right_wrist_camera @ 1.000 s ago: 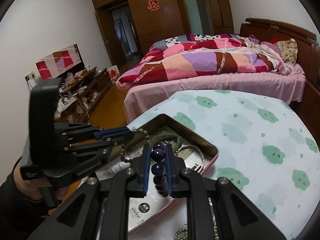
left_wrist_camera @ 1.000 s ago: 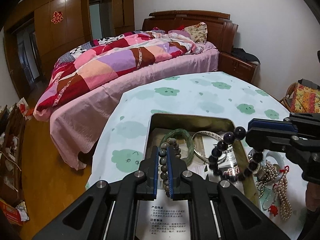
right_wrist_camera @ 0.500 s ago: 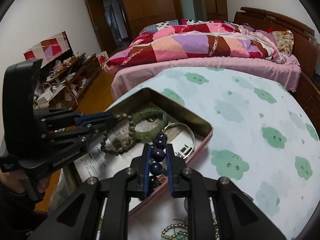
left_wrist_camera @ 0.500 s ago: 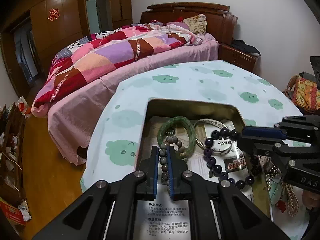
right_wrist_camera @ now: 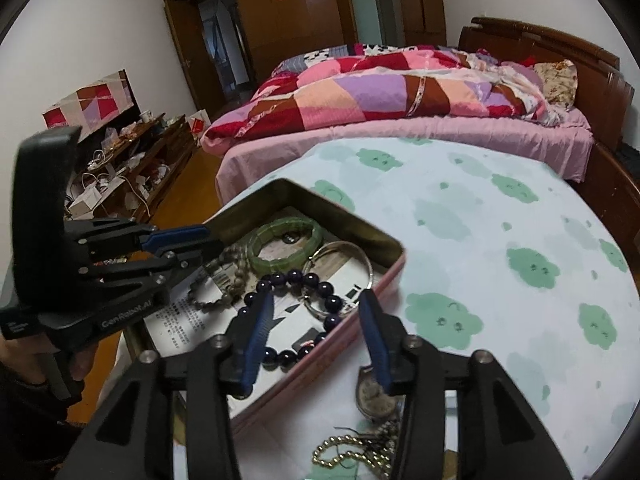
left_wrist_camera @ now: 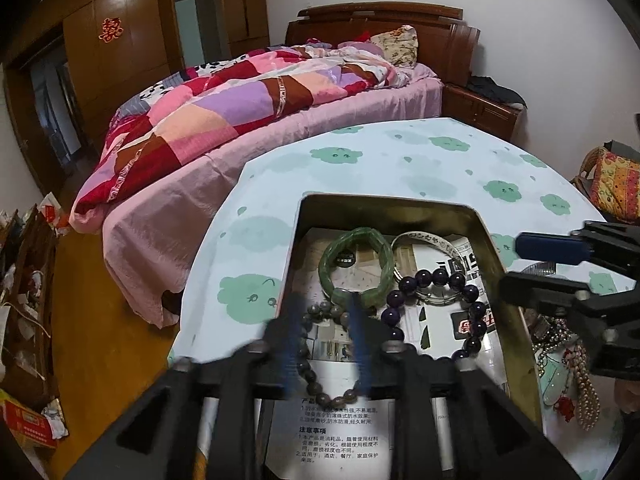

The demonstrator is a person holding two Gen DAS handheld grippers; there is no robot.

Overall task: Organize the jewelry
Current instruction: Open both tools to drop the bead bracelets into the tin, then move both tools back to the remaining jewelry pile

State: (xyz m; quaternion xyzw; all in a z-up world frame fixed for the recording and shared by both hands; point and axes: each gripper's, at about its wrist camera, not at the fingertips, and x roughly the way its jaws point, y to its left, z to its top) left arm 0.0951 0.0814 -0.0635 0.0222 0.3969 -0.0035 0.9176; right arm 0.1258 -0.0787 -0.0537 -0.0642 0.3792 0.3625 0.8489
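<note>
A pink metal tin [left_wrist_camera: 516, 292] [right_wrist_camera: 384, 280] on the table holds a green bangle [left_wrist_camera: 356, 268] [right_wrist_camera: 284, 244], a silver bangle [left_wrist_camera: 432, 240] [right_wrist_camera: 344, 252], a dark purple bead bracelet [left_wrist_camera: 436, 280] [right_wrist_camera: 296, 280] and a grey-brown bead bracelet [left_wrist_camera: 316, 360] [right_wrist_camera: 224, 280], all lying on printed paper. My left gripper [left_wrist_camera: 326, 344] [right_wrist_camera: 196, 244] is open over the grey-brown bracelet, its fingers motion-blurred. My right gripper [right_wrist_camera: 320, 344] [left_wrist_camera: 532, 264] is open above the purple bracelet and the tin's near edge, empty.
More jewelry lies outside the tin: a pearl strand and red-tasselled pieces [left_wrist_camera: 576, 372], a gold chain [right_wrist_camera: 352, 452] and a watch [right_wrist_camera: 372, 396]. The table has a cloud-print cloth [right_wrist_camera: 500, 240]. A bed with a patchwork quilt [left_wrist_camera: 240, 104] stands behind.
Both grippers have opened. The purple bracelet has dropped from the right gripper and the grey-brown bracelet from the left; both now lie in the tin.
</note>
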